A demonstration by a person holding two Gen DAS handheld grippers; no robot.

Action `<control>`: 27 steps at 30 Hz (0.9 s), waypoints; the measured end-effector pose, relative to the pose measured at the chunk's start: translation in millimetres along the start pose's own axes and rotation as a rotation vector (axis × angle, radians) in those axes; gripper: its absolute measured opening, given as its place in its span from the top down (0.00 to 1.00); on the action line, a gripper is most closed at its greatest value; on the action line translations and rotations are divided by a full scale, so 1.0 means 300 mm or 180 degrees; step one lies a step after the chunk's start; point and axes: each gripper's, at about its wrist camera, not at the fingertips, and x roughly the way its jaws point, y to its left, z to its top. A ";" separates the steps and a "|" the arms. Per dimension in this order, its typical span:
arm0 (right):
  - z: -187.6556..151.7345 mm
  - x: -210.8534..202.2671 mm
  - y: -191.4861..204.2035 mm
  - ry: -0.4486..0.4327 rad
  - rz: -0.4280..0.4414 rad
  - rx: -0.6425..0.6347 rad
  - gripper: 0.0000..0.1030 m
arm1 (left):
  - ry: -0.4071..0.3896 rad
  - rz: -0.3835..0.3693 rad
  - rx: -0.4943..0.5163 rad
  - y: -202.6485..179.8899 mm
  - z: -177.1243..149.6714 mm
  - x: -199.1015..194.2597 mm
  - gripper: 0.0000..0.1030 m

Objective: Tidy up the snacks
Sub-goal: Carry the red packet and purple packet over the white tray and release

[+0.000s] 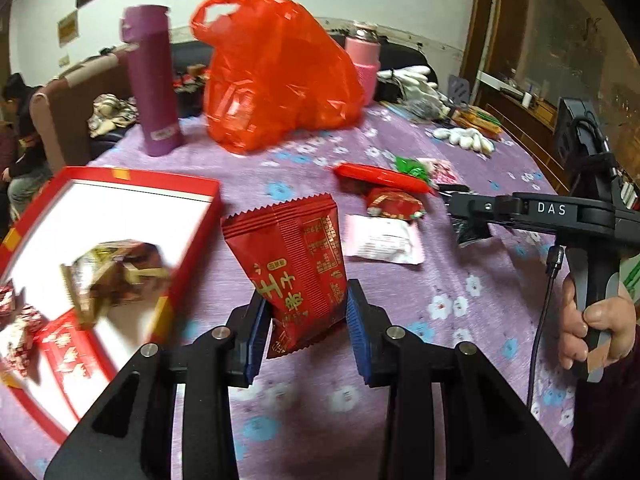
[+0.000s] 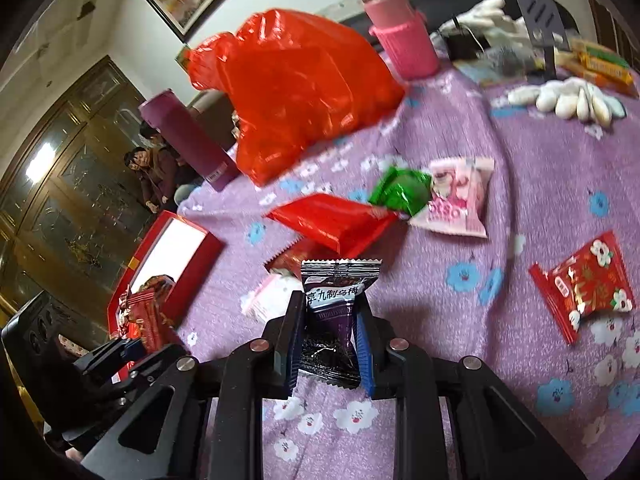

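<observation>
The left gripper [image 1: 308, 316] is clamped on a dark red crinkle-edged foil snack packet [image 1: 296, 268] printed with gold characters, its ribbed blue pads pressing the packet's lower half while the sealed top stands upright above the purple floral tablecloth [image 1: 400, 300]. Just to its left lies the shallow red cardboard box with a white inside [image 1: 192, 248], which already holds several glossy wrapped snacks, blurred in this view.

The right gripper [image 2: 330, 336] is clenched on a small black and purple plastic sachet [image 2: 336, 292] with a serrated top edge, pinched so it creases between the pads.

Beyond both, a crumpled translucent red plastic bag [image 1: 276, 72] sits at the far middle of the table, a tall matte purple flask [image 1: 152, 80] to its left and a pink ribbed flask [image 1: 362, 64] to its right.

Only the right wrist view shows clearly the loose snacks still on the cloth: a flat shiny red pouch [image 2: 336, 220], a green foil wrapper [image 2: 400, 192], a pale pink packet [image 2: 460, 200] and, near right, a red packet with white flowers [image 2: 584, 284]. Only the left wrist view shows the person's hand [image 1: 596, 324] gripping the other tool's handle.
</observation>
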 end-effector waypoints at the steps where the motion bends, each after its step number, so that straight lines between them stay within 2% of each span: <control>1: 0.001 -0.002 0.000 -0.0028 -0.0020 -0.0007 0.77 | -0.0033 0.0055 -0.0009 0.016 -0.003 -0.014 0.67; 11: 0.007 -0.005 0.034 -0.0222 -0.0114 -0.0060 0.77 | -0.0346 0.0479 -0.0044 0.159 -0.003 -0.153 0.67; 17: 0.007 0.064 0.270 -0.0121 0.0249 -0.0289 0.78 | -0.0489 0.0772 -0.0140 0.283 0.005 -0.208 0.67; 23: -0.002 0.230 0.566 0.0050 0.0571 -0.0604 0.78 | -0.0468 0.1036 -0.0267 0.409 -0.023 -0.213 0.67; 27: -0.023 0.299 0.670 0.0072 0.0729 -0.0583 0.78 | -0.0455 0.1161 -0.0335 0.469 -0.040 -0.209 0.67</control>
